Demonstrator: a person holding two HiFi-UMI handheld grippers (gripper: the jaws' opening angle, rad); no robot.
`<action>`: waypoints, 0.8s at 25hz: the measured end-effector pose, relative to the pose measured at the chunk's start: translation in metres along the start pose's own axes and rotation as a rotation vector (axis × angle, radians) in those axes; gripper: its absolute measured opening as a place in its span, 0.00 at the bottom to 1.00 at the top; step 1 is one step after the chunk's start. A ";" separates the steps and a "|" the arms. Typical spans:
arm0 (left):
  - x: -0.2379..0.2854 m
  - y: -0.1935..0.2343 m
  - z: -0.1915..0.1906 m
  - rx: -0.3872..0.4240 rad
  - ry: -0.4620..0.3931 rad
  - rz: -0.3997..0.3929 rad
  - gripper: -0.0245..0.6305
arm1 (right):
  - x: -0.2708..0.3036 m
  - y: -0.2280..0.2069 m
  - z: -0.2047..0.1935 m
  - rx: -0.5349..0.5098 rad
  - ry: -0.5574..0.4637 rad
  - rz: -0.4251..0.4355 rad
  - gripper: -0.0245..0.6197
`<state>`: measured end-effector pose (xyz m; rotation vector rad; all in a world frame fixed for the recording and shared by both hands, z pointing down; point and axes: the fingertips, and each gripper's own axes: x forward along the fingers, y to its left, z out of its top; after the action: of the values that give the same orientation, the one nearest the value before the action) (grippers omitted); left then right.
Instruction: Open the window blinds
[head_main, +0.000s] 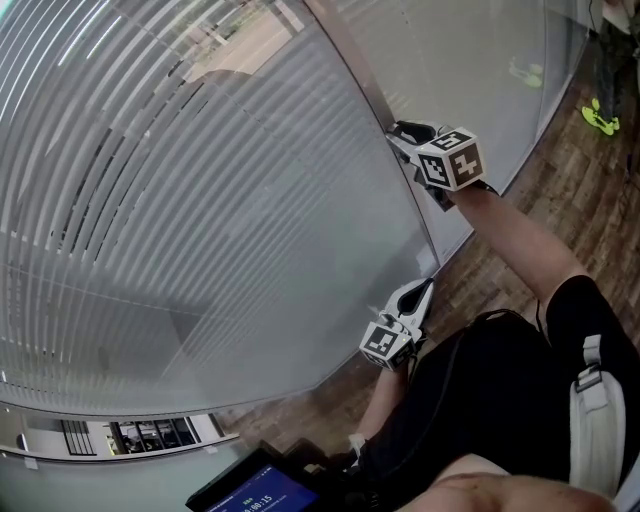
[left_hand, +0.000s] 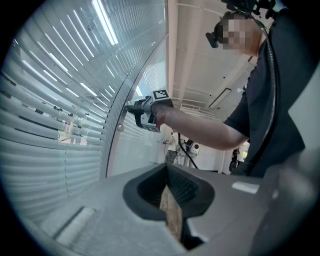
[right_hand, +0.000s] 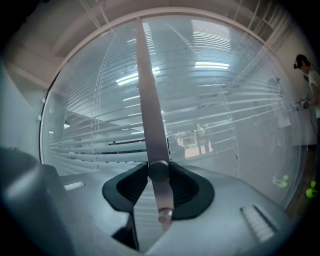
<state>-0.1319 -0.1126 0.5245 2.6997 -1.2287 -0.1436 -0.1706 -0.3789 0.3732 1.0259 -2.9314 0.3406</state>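
Grey horizontal window blinds (head_main: 200, 200) fill the left and middle of the head view, and some daylight shows between their upper slats. Their slim grey tilt wand (right_hand: 150, 125) hangs in front of the slats. My right gripper (head_main: 405, 135) is held level against the blinds and is shut on this wand (left_hand: 121, 112), whose knobbed end sticks out just below the jaws. Seen from its own camera, the right gripper (right_hand: 159, 175) pinches the rod between both pads. My left gripper (head_main: 428, 285) sits lower, near the blinds' bottom edge, shut and holding nothing. In its own view the left gripper (left_hand: 169, 192) shows only a thin slit.
A wooden floor (head_main: 560, 190) runs along the right below the window. A person in bright green shoes (head_main: 600, 118) stands at the far right. A dark device with a lit blue screen (head_main: 250, 490) sits at the bottom edge.
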 end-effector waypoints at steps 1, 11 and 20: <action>0.000 0.000 0.000 0.000 0.000 0.002 0.04 | 0.000 0.001 -0.001 -0.034 0.005 0.000 0.24; -0.001 0.002 -0.004 -0.006 0.009 0.021 0.04 | -0.008 0.017 0.005 -0.536 0.015 -0.019 0.34; -0.002 0.006 -0.007 -0.005 0.013 0.031 0.04 | -0.014 0.029 -0.007 -1.490 0.090 -0.112 0.28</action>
<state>-0.1365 -0.1145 0.5322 2.6715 -1.2642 -0.1240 -0.1780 -0.3468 0.3725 0.7479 -2.0031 -1.4604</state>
